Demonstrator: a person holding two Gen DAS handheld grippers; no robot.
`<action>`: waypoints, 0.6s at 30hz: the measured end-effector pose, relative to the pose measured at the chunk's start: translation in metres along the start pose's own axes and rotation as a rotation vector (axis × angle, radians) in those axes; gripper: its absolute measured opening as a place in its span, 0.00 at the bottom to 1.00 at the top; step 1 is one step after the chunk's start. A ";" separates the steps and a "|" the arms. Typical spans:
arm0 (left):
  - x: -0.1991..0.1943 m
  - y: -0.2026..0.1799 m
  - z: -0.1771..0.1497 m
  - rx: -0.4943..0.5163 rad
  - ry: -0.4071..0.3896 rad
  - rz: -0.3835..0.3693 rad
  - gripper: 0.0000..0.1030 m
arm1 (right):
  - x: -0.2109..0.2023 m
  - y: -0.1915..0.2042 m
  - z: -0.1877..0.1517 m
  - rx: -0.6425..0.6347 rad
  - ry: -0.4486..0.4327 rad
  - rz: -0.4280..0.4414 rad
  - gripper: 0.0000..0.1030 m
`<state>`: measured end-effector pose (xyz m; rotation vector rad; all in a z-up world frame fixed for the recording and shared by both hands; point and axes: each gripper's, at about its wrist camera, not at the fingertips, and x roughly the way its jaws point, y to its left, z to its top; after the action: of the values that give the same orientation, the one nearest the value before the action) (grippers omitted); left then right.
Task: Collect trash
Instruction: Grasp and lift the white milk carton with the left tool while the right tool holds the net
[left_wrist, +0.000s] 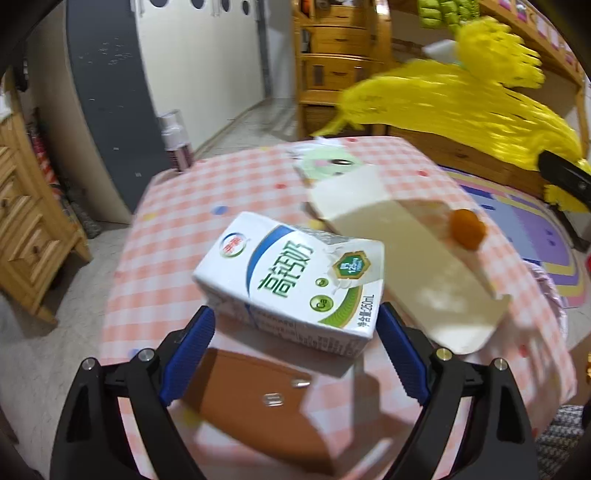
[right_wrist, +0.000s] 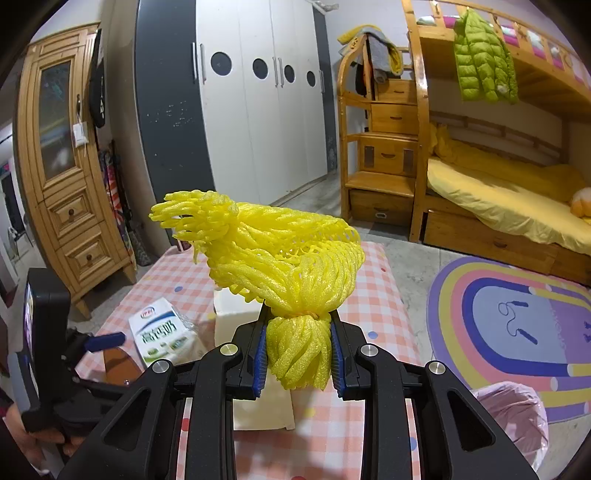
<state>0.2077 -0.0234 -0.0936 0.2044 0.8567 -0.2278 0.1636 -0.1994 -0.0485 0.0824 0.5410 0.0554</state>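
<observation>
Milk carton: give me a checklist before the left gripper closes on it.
1. Milk carton between the left gripper fingers: ok.
2. Left jaws open wider than the carton: ok.
3. Pads touching the carton: cannot tell.
4. Right gripper firm on the yellow foam net: ok.
5. Pink trash bag within reach, lower right: cannot tell.
6. Orange peel apart from the carton: ok.

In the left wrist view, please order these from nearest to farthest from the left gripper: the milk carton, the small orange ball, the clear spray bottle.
1. White and green milk carton: between the fingers of the left gripper.
2. Small orange ball: farther right, on the pale flat board.
3. Clear spray bottle: at the table's far left edge.
</observation>
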 end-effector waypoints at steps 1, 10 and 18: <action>-0.001 0.004 -0.001 0.003 -0.001 0.022 0.84 | -0.001 -0.001 0.000 0.001 -0.001 0.001 0.27; -0.009 0.024 -0.004 -0.083 -0.002 0.004 0.83 | -0.005 -0.003 0.000 0.000 -0.004 0.010 0.27; 0.007 -0.001 0.019 -0.143 0.009 0.085 0.93 | -0.006 -0.004 0.000 0.001 -0.001 0.012 0.27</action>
<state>0.2252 -0.0303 -0.0873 0.1081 0.8673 -0.0854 0.1588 -0.2038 -0.0461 0.0869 0.5391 0.0662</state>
